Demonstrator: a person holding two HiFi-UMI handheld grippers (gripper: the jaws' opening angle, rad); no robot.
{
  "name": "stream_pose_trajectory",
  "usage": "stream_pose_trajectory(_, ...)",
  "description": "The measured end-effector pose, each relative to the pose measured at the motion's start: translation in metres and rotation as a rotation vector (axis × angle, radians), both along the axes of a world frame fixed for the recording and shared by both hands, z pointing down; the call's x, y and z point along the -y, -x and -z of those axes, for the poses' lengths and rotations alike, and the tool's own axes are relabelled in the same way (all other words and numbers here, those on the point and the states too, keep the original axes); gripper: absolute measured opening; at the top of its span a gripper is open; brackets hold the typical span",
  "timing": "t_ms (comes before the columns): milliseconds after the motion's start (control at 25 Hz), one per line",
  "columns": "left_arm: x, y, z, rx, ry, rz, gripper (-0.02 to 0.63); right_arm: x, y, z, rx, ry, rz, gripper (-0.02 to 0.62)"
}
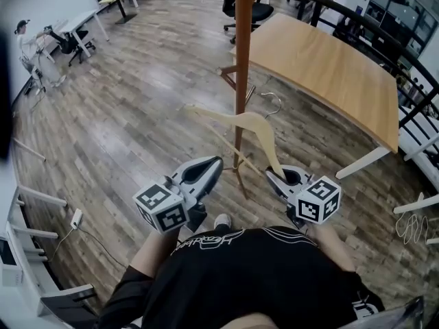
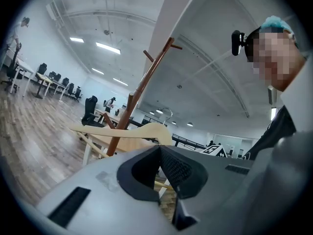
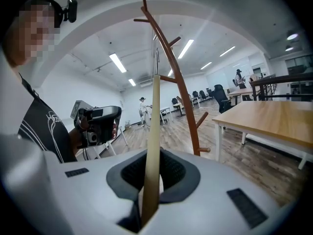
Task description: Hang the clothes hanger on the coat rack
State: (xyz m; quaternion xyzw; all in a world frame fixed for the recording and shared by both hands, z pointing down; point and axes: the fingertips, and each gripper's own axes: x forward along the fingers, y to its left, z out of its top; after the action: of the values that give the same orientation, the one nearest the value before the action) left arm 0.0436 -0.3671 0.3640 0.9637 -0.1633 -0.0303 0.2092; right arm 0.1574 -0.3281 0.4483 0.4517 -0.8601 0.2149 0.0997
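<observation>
Clamping hanger (image 1: pixel 248 120), right tongs (image 3: pixel 152 178) (its full curve shows overhead)

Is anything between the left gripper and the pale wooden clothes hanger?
Nothing: the left gripper view shows the pale wooden clothes hanger just past the left gripper's shut jaws, only air between; the head view agrees.

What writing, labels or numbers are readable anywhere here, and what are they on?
Black shirt: white lettering, upside down and too stylised to read.
Cubes: black-and-white square patterns only, no letters.
Nothing else shows readable text.
</observation>
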Motion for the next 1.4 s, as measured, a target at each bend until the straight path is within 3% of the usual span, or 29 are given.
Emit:
stream_pose_trajectory(360,0.057,0.0,-0.006,-0.011,-0.022,-0.077,0.008,0.053,0.003,0.005,-0.052,-0.014,-0.056,0.055)
stream_pose_trajectory(1400,0.158,0.002,-0.046,-0.015,0.066,-0.175,0.008,0.133,0.014,-0.034,-0.103,0.027,-0.106,0.055)
